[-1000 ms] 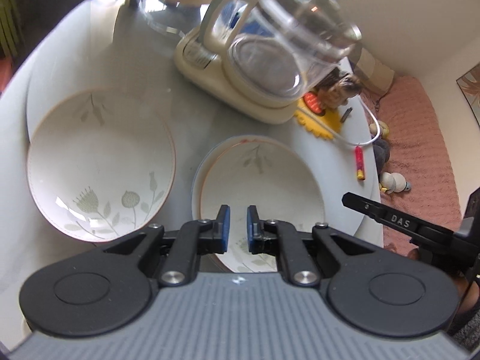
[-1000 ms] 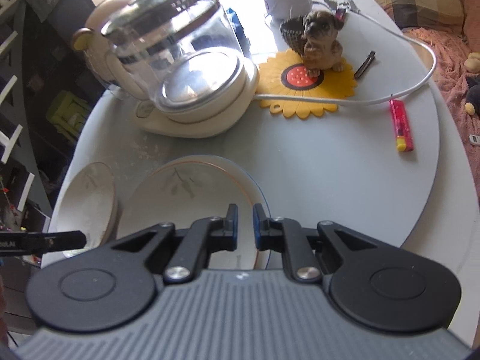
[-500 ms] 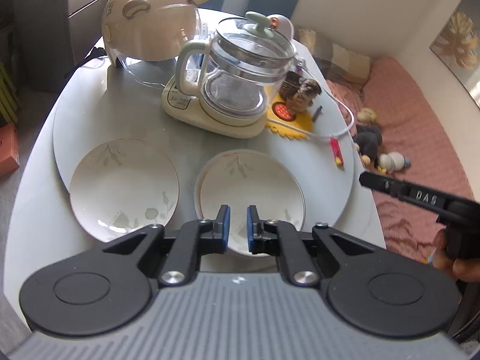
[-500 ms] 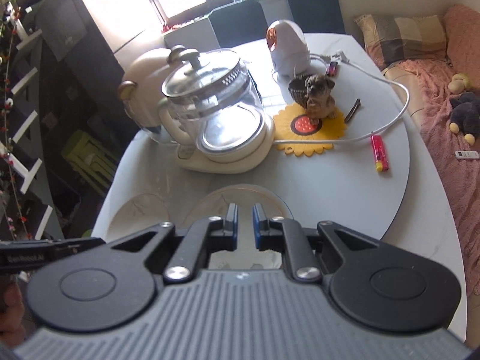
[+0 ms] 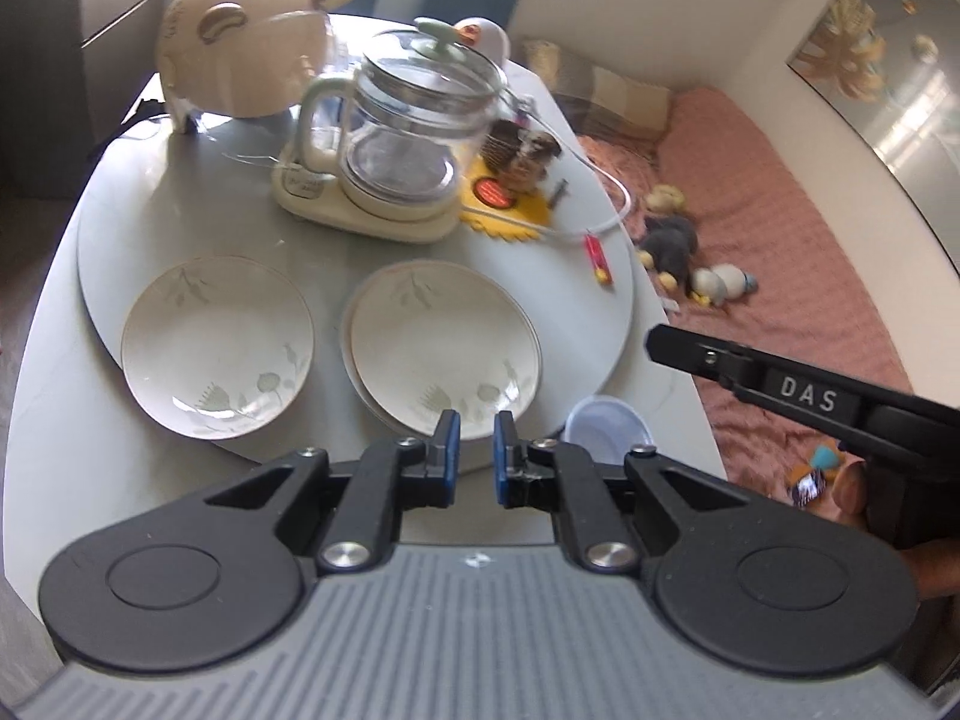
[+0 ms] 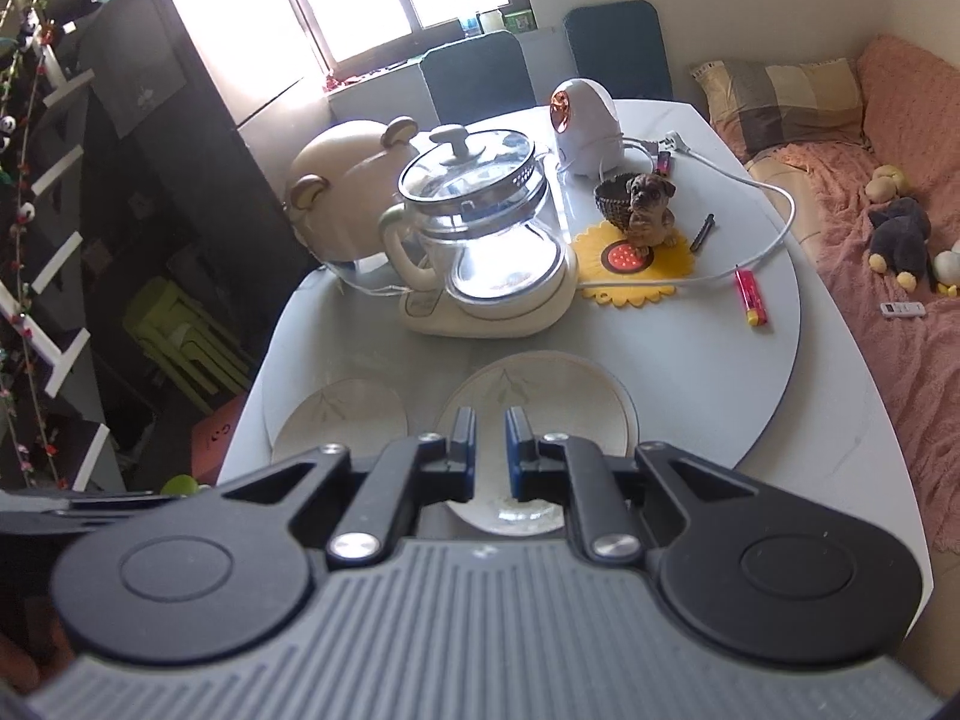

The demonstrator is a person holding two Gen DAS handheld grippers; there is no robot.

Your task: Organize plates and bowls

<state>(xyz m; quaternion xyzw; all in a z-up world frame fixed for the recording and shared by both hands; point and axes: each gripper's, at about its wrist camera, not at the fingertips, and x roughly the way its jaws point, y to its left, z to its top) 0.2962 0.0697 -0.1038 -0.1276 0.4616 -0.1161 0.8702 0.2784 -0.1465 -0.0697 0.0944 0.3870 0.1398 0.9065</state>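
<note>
Near edge of the turntable: two floral dishes side by side, both within my reach.
Left dish: a single shallow bowl (image 5: 217,343) sitting alone toward the left edge of the grey turntable (image 5: 576,276), apart from its neighbour.
Right dish: another shallow bowl (image 5: 444,343) resting on what looks like a plate (image 5: 354,360), whose rim peeks out at its left side; I cannot tell whether more than one piece lies under it.
Left gripper (image 5: 475,461): my jaws nearly closed with only a thin gap, nothing between them, hanging above the near edge in front of the stacked pair.
Right gripper (image 6: 491,447): clenched just as tight and empty, raised over the same stacked pair.
Other hand in view: my right tool shows at the right edge of the left camera as a black bar marked DAS, well off the dishes.
Back of the table: a glass kettle (image 5: 414,126) on its cream base, a bear-eared cream appliance (image 5: 240,54), a dog figurine (image 6: 648,207) on a yellow sunflower mat (image 6: 636,270), a red lighter (image 6: 750,294).
Near right corner: a small clear container (image 5: 606,426) on the white table.
Done, as I judge it: one bowl already nested on a plate.
Left to do: probably the lone bowl, unstacked; it likely belongs on the pile.
</note>
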